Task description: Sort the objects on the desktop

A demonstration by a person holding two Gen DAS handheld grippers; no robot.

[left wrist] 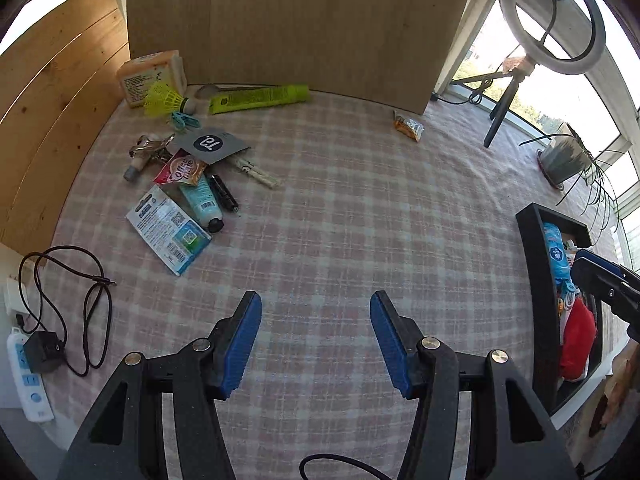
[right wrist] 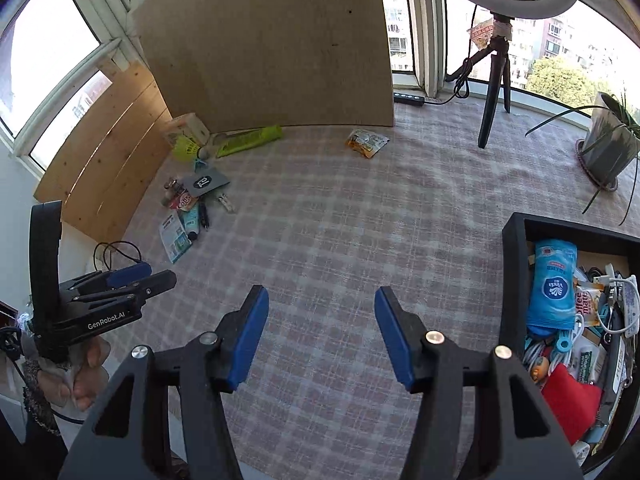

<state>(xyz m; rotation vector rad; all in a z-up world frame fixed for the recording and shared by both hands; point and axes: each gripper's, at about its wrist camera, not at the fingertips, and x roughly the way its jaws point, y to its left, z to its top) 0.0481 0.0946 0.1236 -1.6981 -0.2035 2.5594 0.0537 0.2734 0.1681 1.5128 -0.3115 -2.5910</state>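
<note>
Both grippers hang empty with jaws spread: the left gripper (left wrist: 316, 344) is nearer the clutter, which lies ahead and to its left, well apart. Nearest is one flat blue-and-white packet (left wrist: 168, 234), long axis running diagonally, beside one teal tube (left wrist: 202, 202). The right gripper (right wrist: 322, 340) hovers beside the one black tray (right wrist: 514, 280), already crowded.

Right gripper (right wrist: 321, 334) hangs above checked tablecloth (right wrist: 340, 240), blue pads (right wrist: 249, 336) spread wide, nothing between; black tray (right wrist: 514, 280) at right crammed with packets and cables; left gripper (right wrist: 138, 274) at left edge, fingers apart; loose clutter (right wrist: 192, 204) near wooden board (right wrist: 264, 44)
</note>
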